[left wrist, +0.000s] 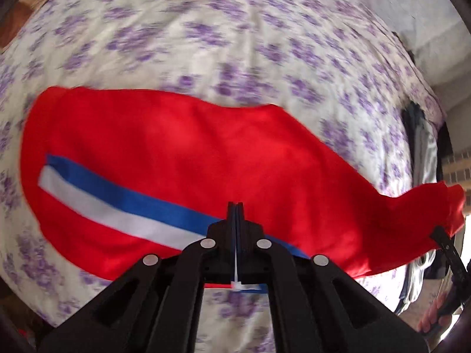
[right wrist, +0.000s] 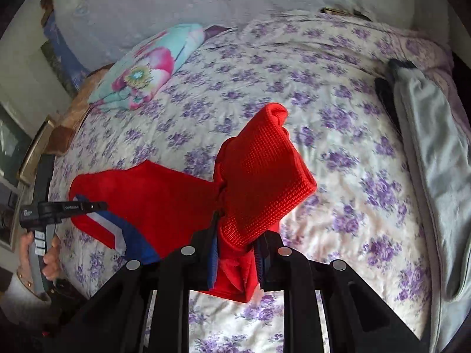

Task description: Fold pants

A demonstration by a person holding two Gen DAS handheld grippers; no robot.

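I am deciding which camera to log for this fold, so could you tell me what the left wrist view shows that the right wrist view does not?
Only the left wrist view shows the blue and white stripe running nearly full length along the red pants, with the left gripper shut on it.

Only the right wrist view shows the right gripper shut on a bunched, upright end of the pants, and the whole flowered pillow.

Both show the purple-flowered bedspread and the grey garment at its edge.

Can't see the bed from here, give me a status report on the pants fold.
Left gripper shut on pants at the striped edge. Right gripper shut on bunched end. Pants lifted over bed. Nothing in the way.
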